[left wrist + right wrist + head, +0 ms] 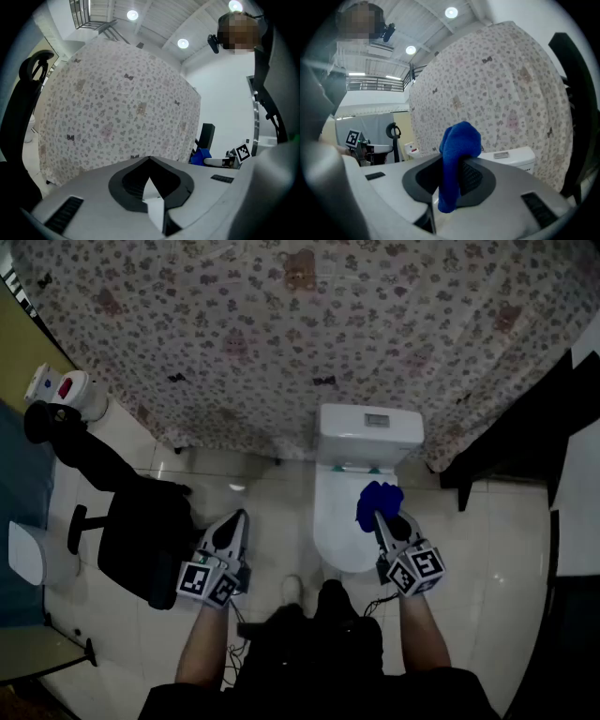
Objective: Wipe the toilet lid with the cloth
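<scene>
The right hand-held gripper [382, 519] is pinching the blue cloth [379, 500] between its jaws. The cloth is bunching up above the jaw tips and drooping down between the pads. This hand-held gripper is hovering over the right half of the white toilet lid [339, 521], which is lying closed. The cloth is sitting just ahead of the tips, toward the lid's rear edge, and whether it is touching the lid cannot be told. Straight ahead of that hand-held gripper the tank [369, 432] is standing against the flowered curtain [281, 334], which is closing off the space beyond. To its left, most of the lid is lying bare out to its rounded left and front edges. To its right, white floor tiles [497, 549] are running open as far as a dark panel [525, 437]. The left hand-held gripper [236, 521] is hanging off the toilet, well to the left of the lid's edge. Its jaws are pressed together at the tips with nothing between them. A strip of bare floor is lying between it and the bowl. A black chair [145, 531] is crowding in just beside it on its left.
</scene>
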Available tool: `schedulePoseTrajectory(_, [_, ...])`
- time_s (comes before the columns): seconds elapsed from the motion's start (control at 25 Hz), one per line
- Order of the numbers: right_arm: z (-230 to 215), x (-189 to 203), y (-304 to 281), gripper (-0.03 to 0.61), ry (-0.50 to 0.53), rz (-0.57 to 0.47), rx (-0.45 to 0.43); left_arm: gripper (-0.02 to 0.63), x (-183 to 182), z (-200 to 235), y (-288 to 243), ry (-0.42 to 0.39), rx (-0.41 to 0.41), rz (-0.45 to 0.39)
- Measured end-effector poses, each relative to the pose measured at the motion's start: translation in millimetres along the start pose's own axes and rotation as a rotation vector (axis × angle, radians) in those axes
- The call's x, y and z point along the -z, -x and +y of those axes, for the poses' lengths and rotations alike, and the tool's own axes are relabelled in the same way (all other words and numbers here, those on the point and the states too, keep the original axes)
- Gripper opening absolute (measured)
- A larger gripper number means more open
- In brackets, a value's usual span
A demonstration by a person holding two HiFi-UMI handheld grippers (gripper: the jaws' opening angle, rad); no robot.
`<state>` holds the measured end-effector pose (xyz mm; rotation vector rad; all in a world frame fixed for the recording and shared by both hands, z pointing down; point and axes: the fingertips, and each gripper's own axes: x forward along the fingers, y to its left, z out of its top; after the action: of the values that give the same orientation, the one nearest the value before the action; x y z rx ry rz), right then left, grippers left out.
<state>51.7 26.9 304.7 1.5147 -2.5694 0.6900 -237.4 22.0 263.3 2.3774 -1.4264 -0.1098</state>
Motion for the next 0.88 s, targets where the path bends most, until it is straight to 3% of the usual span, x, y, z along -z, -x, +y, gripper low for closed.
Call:
schedulePoseTrajectory(0.28, [-80,75,-129,0.067,0.061,0.183,-0.068,0.0,87,36,-101,-0.022,-0.067,0.086])
schedulePoseTrajectory(0.44, [-100,156,-177,0.067,-0.015,0.298,-0.098,0.0,151,56,-118,0.019,-0.139,0.178])
schedulePoseTrajectory(0.52, [-113,186,-208,0.066,-0.033,0.33,-0.109,0.0,179,67,-135,0.029,-0.144,0.199])
schedulePoseTrajectory(0.68, [-124,243,-262,0.066,-0.103,0.407,-0.118,0.0,239,77,-144,0.04,-0.126,0.327])
schedulePoseTrajectory(0.88, [-148,294,-330,0.066,-0.212,0.472,-0.069,0.0,282,91,-162,0.136,-0.18,0.331])
